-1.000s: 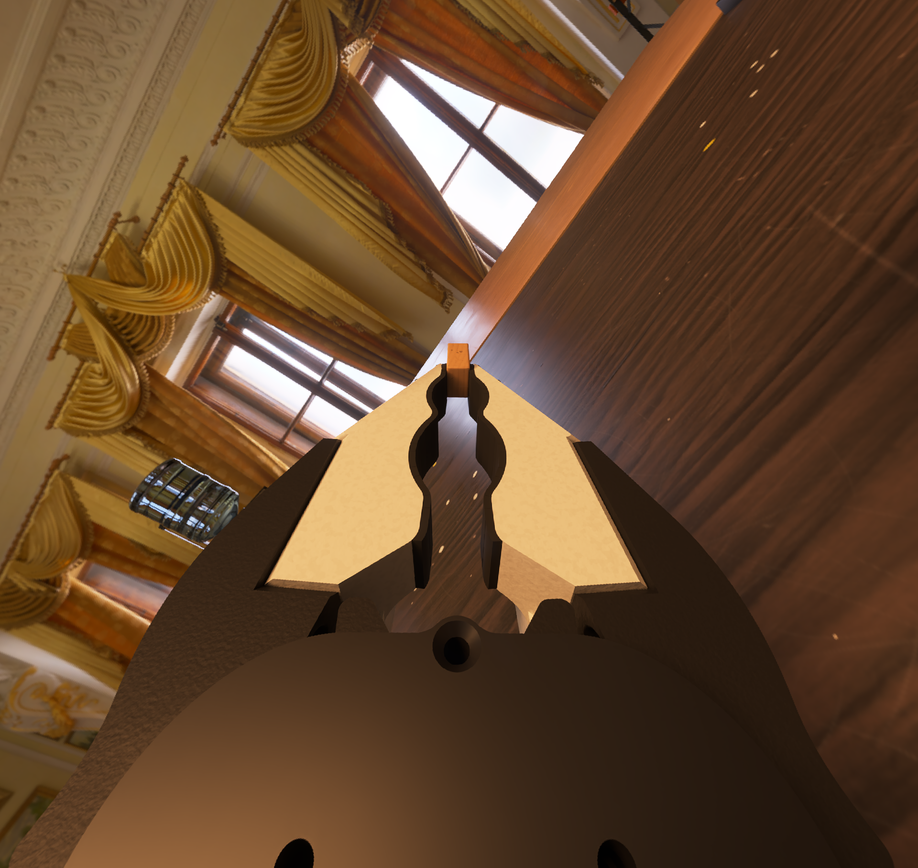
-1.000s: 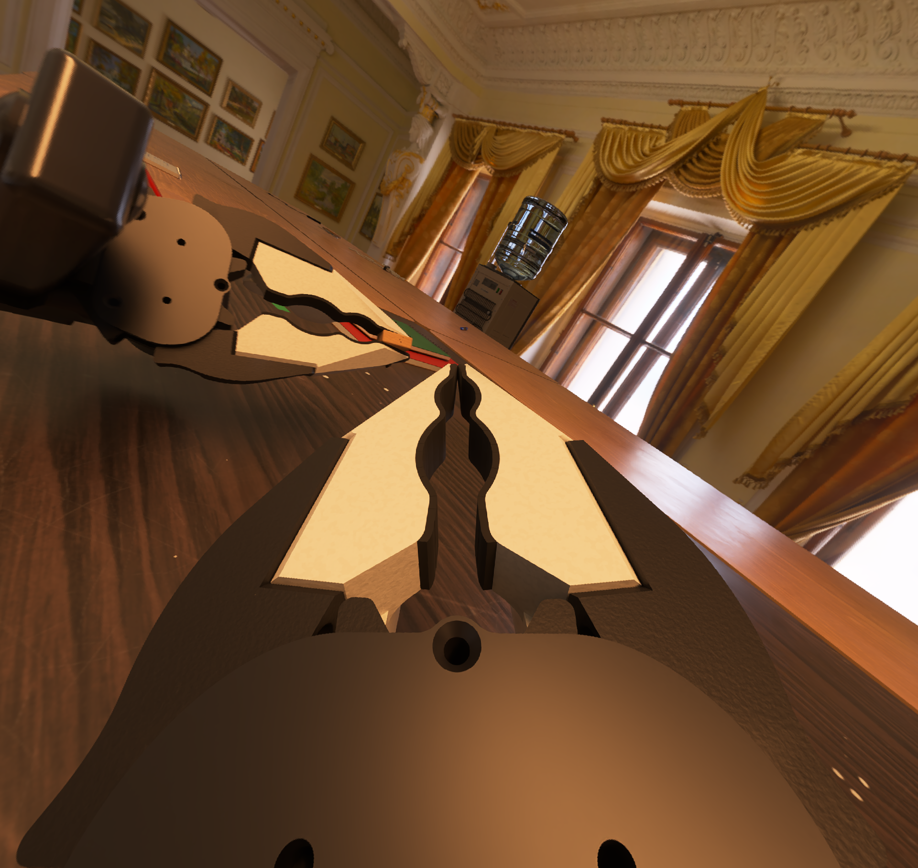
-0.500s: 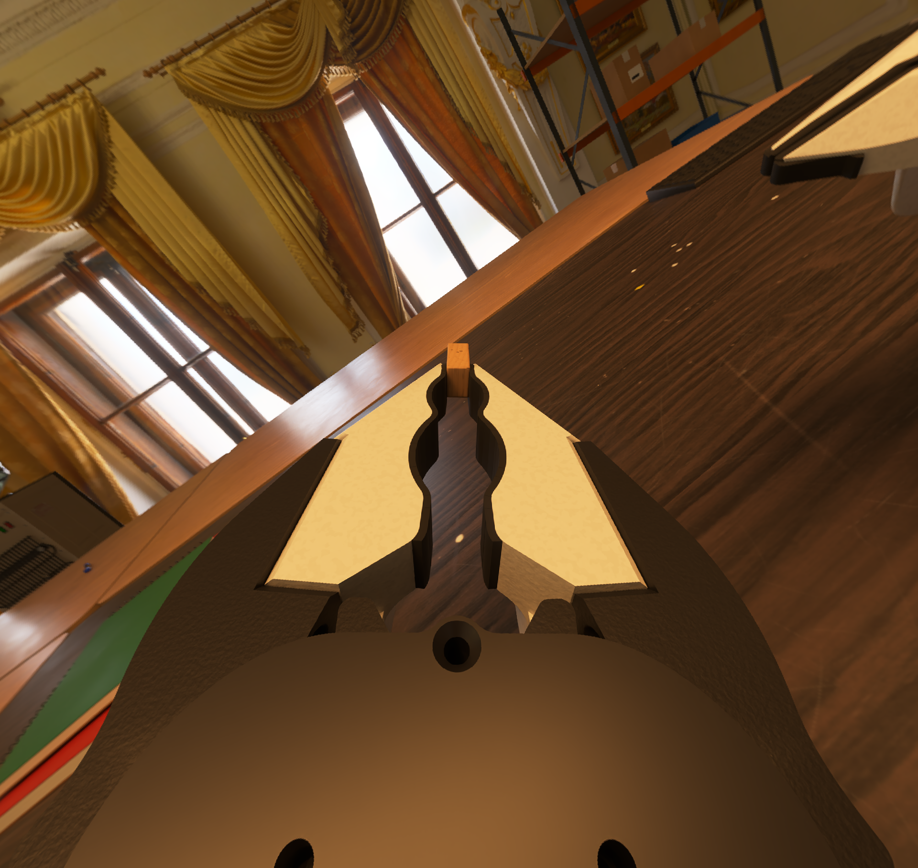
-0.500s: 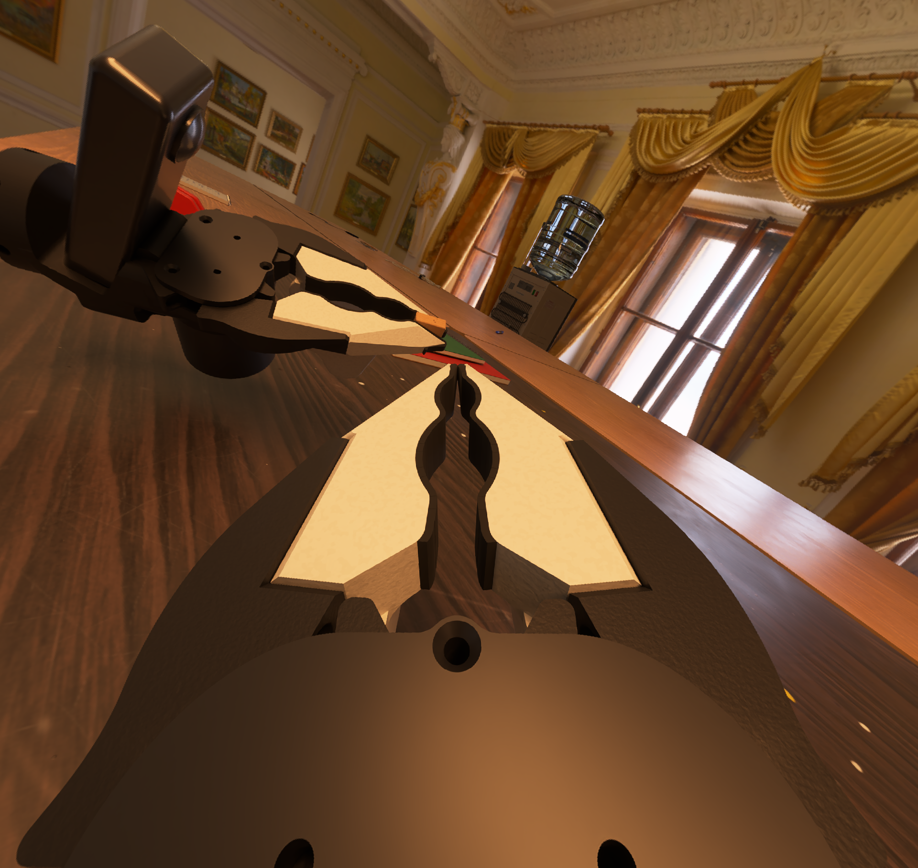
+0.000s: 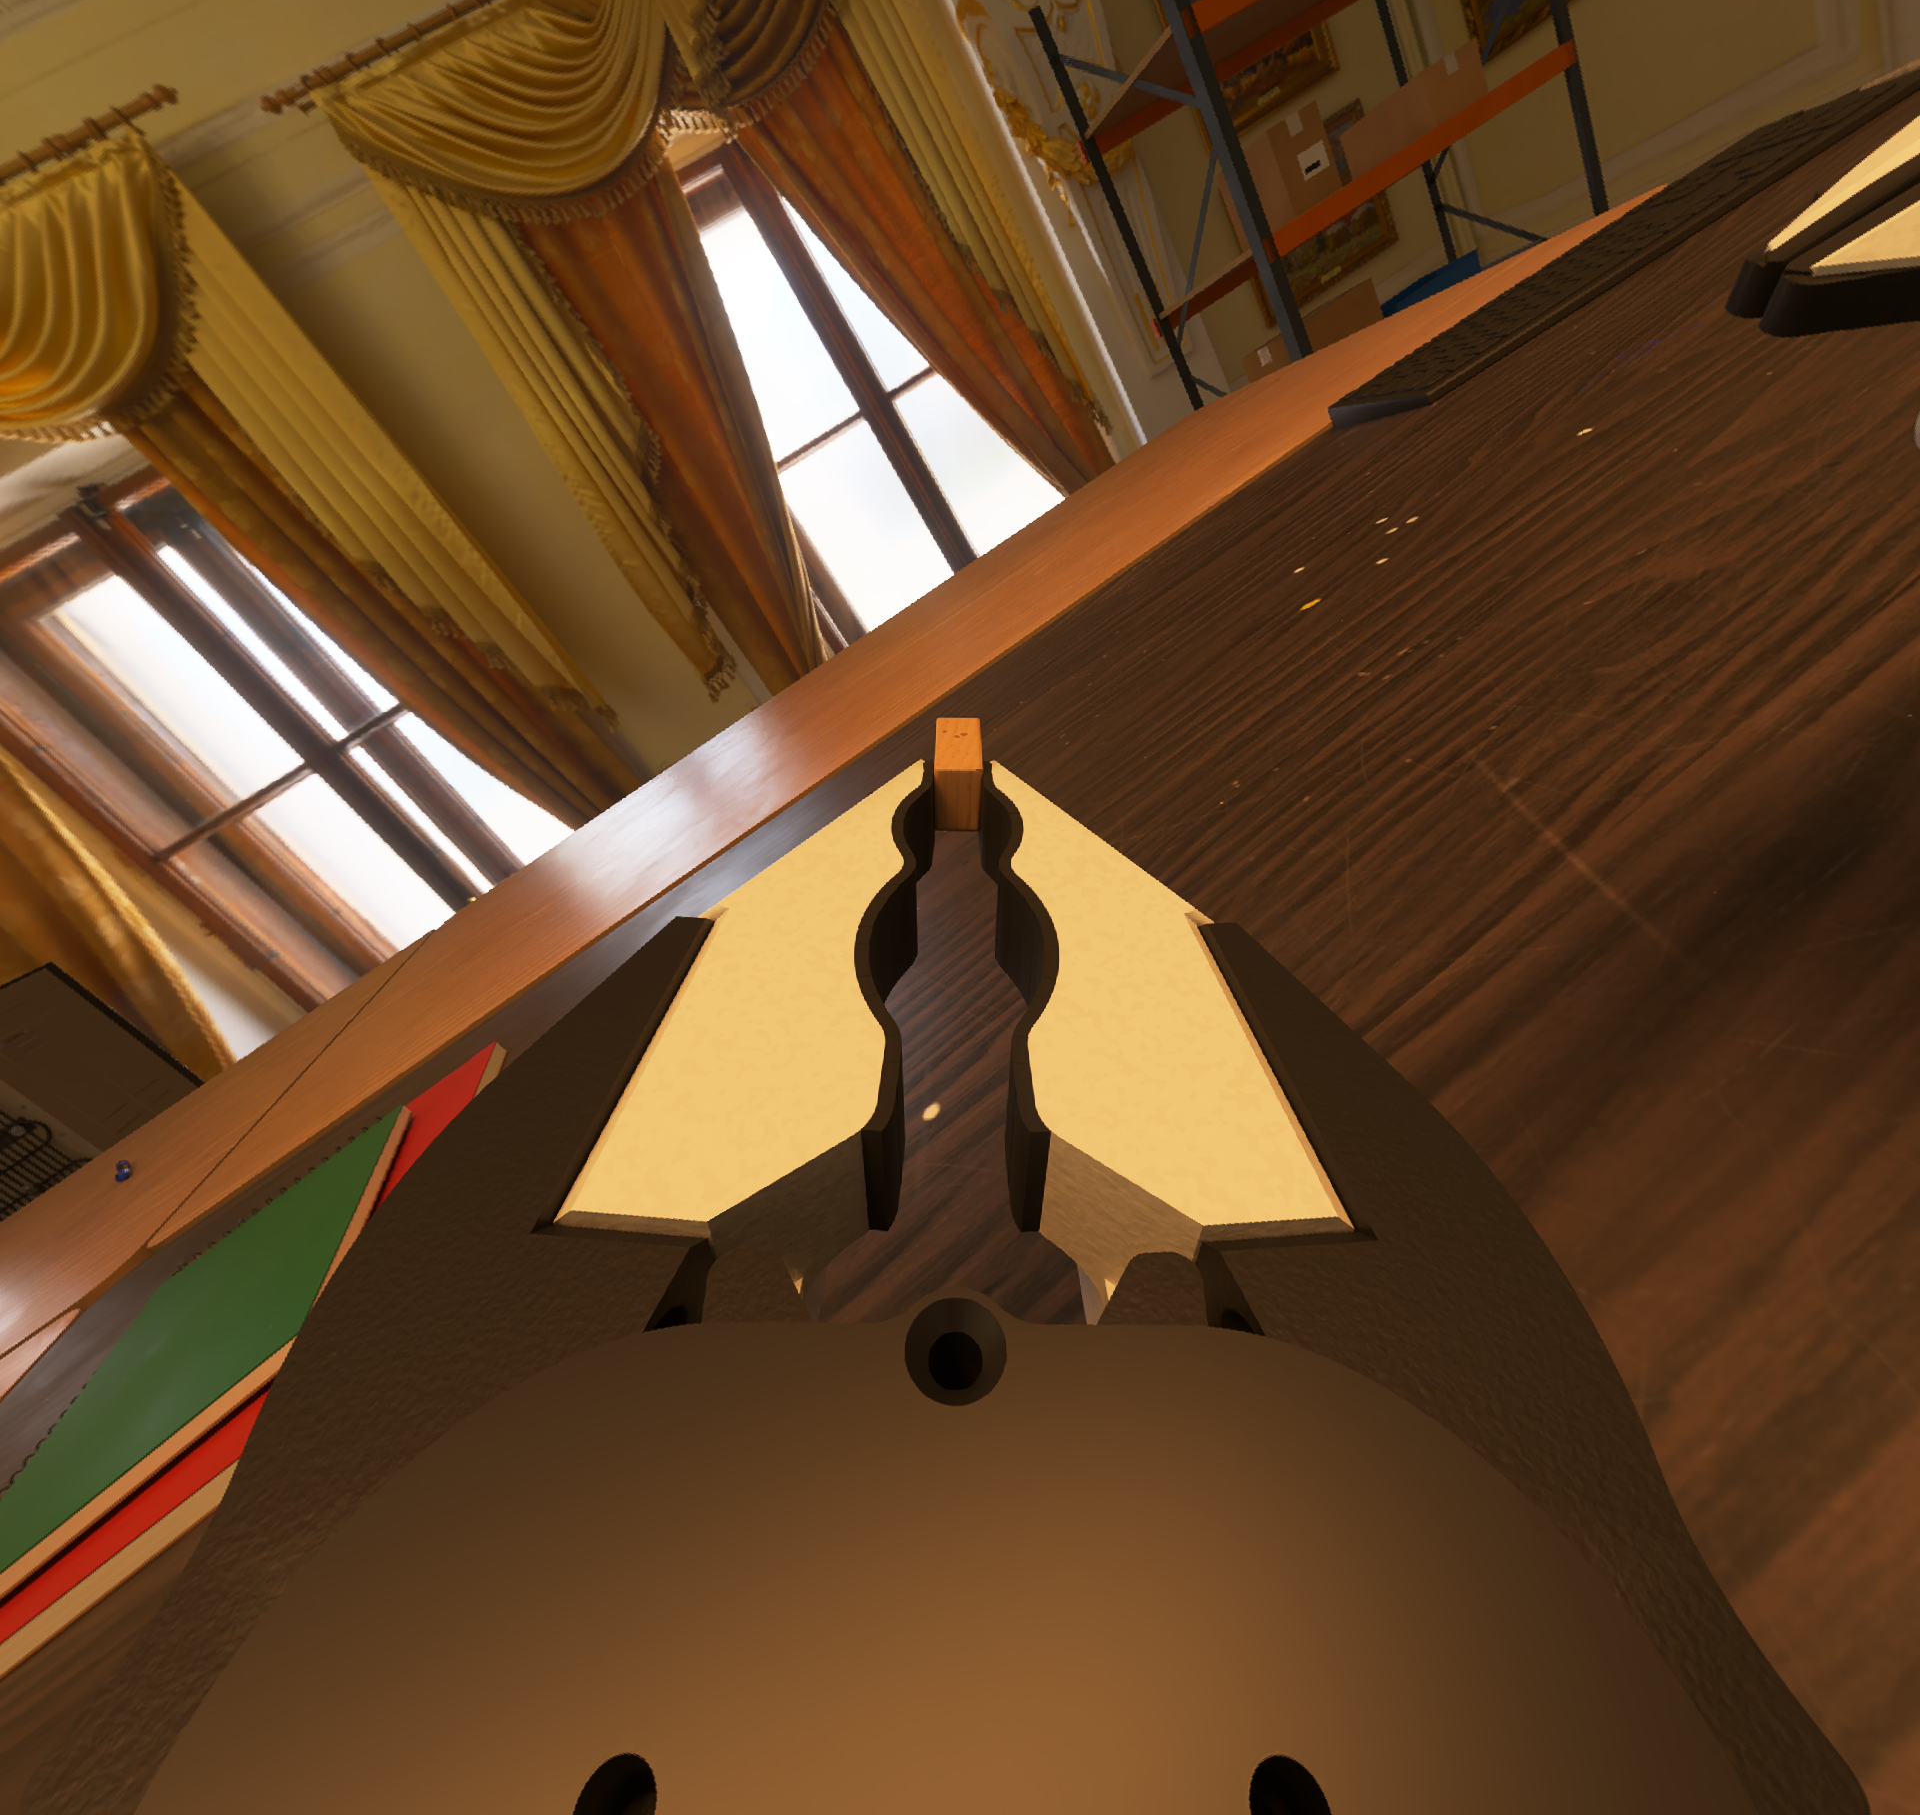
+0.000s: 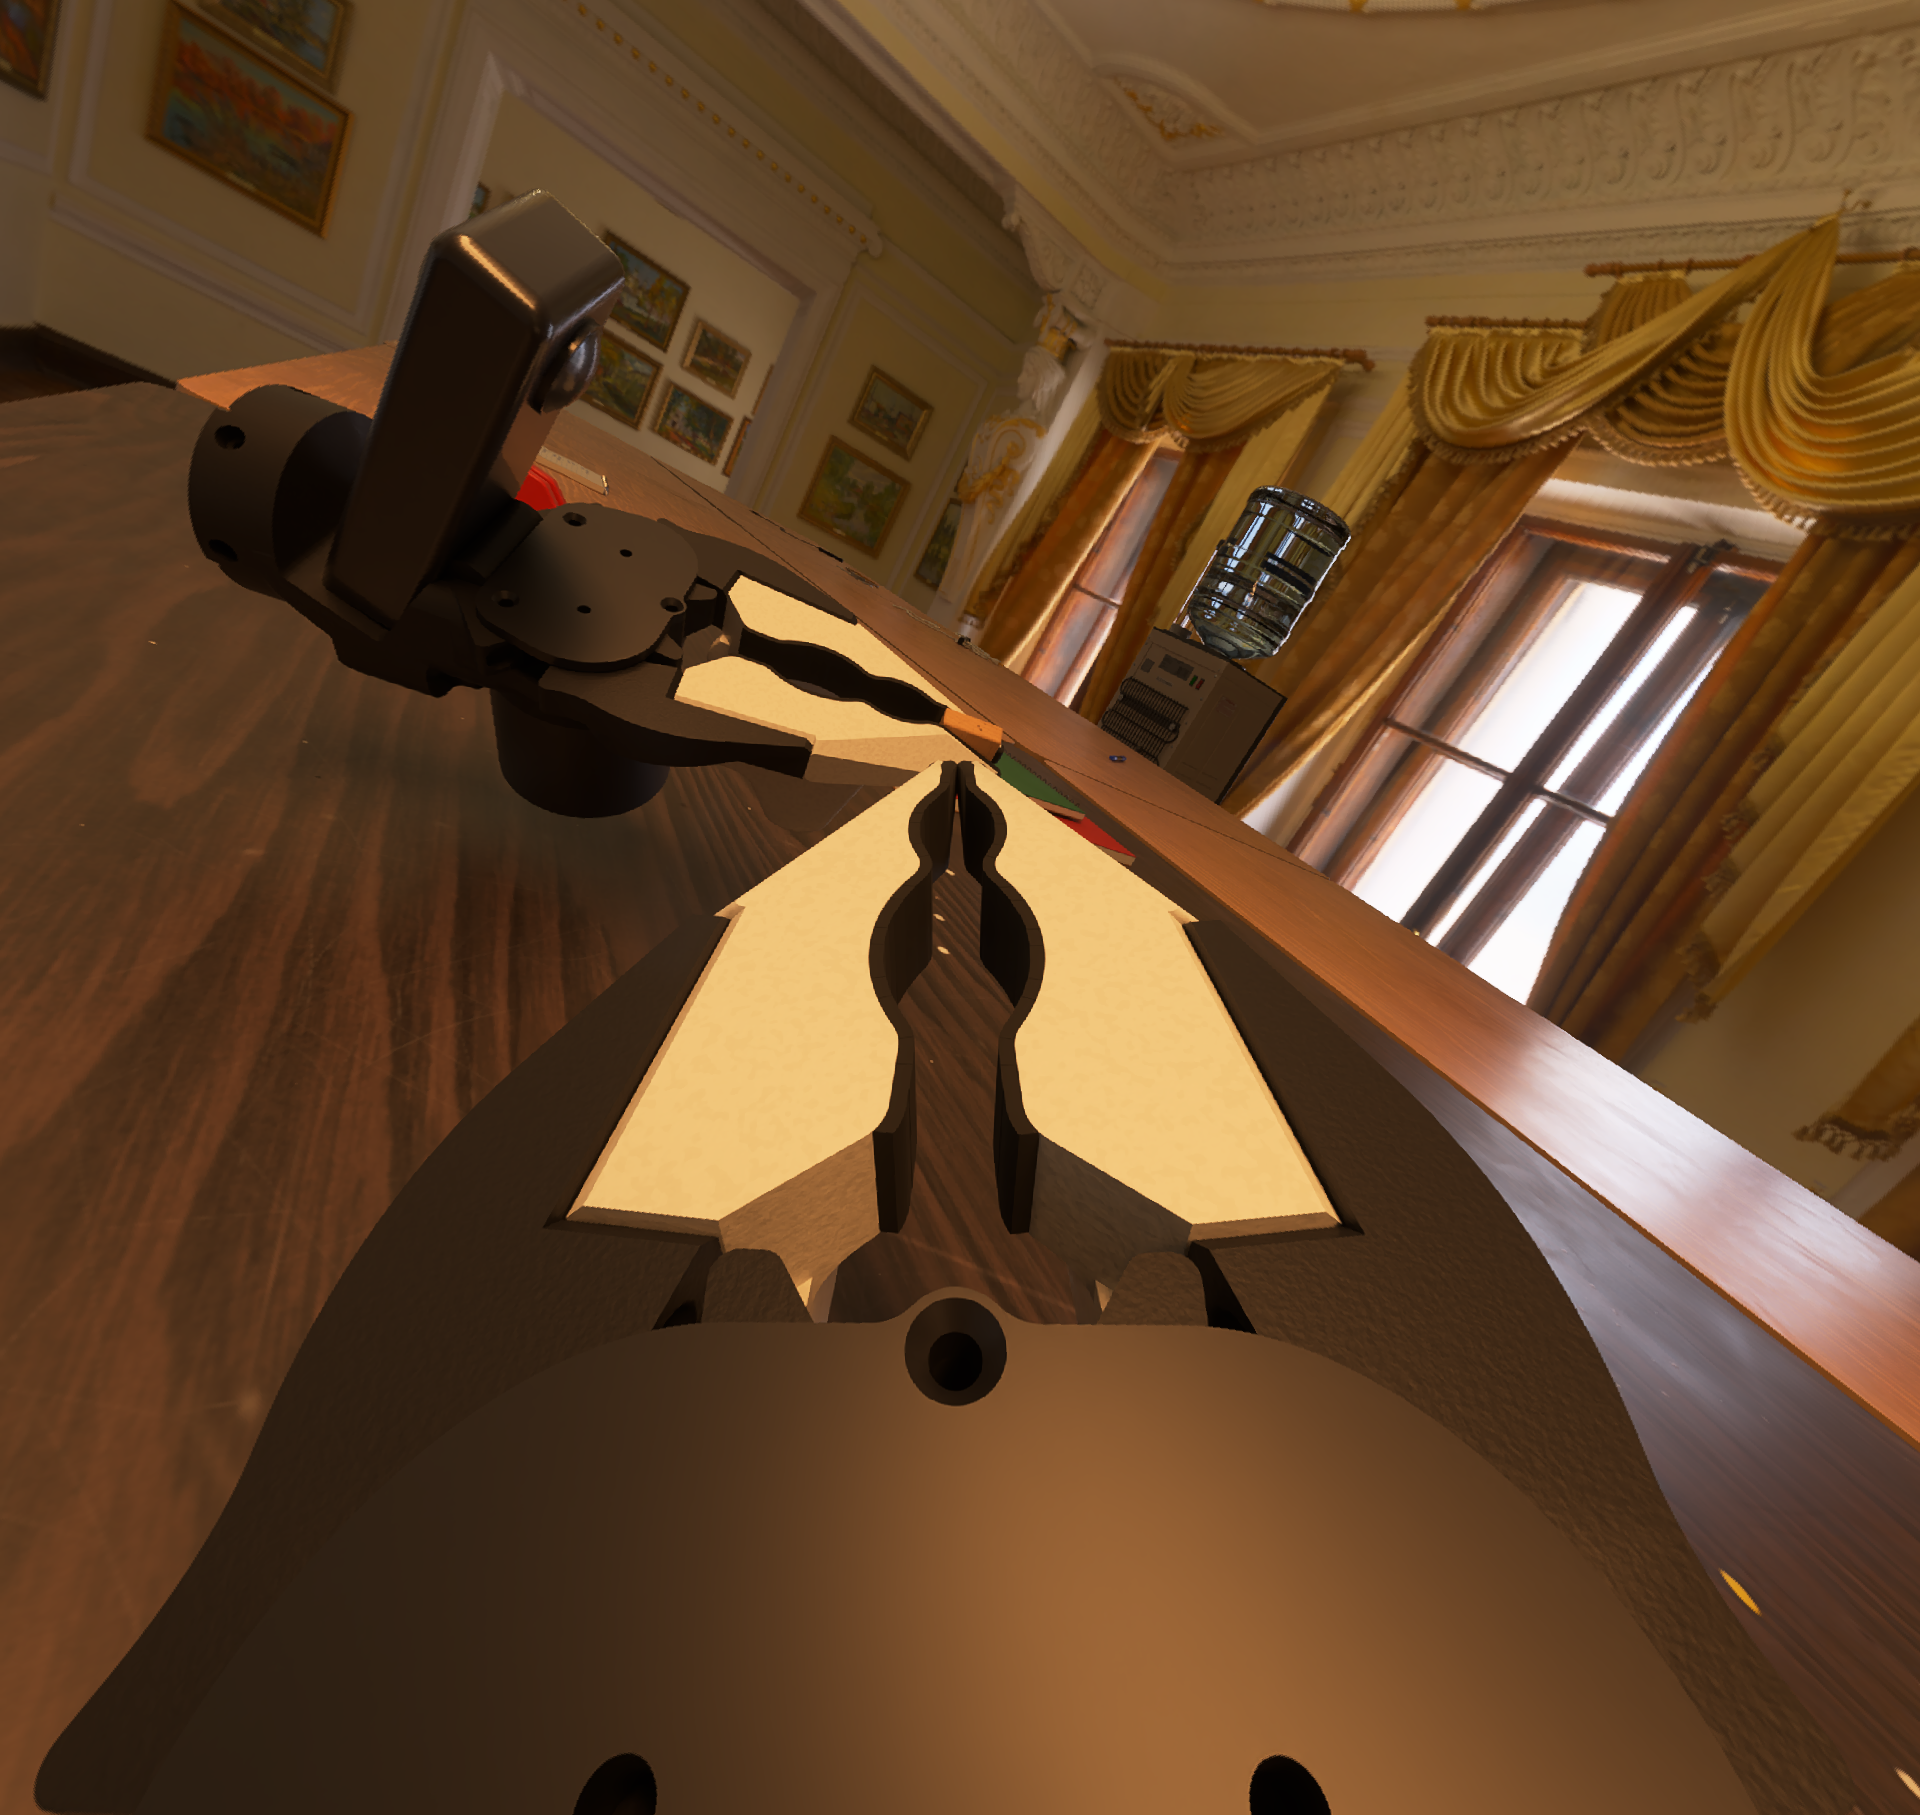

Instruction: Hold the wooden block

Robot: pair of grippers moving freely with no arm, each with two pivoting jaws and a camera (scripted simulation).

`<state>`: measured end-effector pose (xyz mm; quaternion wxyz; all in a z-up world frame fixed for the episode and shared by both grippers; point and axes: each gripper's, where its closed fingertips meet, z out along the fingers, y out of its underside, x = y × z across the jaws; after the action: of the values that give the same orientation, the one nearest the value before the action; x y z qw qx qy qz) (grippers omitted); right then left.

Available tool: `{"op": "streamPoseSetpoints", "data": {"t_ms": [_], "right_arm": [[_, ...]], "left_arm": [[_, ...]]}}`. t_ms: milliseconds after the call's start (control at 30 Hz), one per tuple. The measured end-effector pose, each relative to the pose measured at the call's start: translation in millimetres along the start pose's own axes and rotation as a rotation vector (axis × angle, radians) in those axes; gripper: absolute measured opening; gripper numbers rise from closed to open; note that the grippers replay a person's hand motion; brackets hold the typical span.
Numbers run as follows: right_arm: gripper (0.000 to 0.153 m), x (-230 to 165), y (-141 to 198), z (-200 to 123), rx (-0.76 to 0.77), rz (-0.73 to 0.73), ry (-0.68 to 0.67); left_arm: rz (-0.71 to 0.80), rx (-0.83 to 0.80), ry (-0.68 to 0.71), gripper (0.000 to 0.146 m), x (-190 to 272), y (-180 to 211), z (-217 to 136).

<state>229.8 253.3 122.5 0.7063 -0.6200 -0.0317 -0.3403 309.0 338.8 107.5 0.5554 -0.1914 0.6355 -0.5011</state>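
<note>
Dark wood counter [image 5: 1455, 778] beneath draped windows. Left gripper [image 5: 957, 778] — fingers clamped on the small wooden block [image 5: 957, 773] at their tips, above the counter's edge. Right gripper [image 6: 954, 778] — fingers together, empty, tips just beside the block [image 6: 975, 726]. Green and red boards [image 5: 208, 1350] lie nearby.

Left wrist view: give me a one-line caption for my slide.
Left tongs shut on a small wooden block at their tips, above a dark wooden table.

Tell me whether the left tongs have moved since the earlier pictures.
Yes. In the right wrist view the left tongs, gripping the wooden block, now sit closer to the water cooler.
</note>
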Motion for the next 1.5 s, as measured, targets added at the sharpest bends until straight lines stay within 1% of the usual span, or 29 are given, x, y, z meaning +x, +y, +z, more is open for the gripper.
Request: {"op": "streamPoseSetpoints", "data": {"t_ms": [133, 267, 533, 1100, 1500], "right_arm": [[0.000, 1.9, 1.1, 0.0, -0.003, 0.014, 0.005], [0.000, 1.7, 1.5, 0.7, -0.004, 0.028, 0.000], [0.000, -1.4, 1.0, 0.6, -0.004, 0.009, -0.011], [0.000, -4.5, 1.6, 1.8, -0.007, 0.016, -0.029], [0.000, -7.8, 1.6, 2.3, -0.008, 0.010, -0.047]], "left_arm": [[-0.019, -0.003, 0.011, 0.007, 0.6, 1.2, 0.8], [0.000, -0.018, -0.007, 0.007, -2.0, 3.9, 1.7], [-0.007, -0.008, 0.002, 0.007, 0.0, 2.3, 1.2], [-0.014, -0.010, 0.013, 0.007, 1.0, 3.6, 1.4], [0.012, -0.005, 0.011, 0.007, 2.3, 2.3, 1.1]]}}
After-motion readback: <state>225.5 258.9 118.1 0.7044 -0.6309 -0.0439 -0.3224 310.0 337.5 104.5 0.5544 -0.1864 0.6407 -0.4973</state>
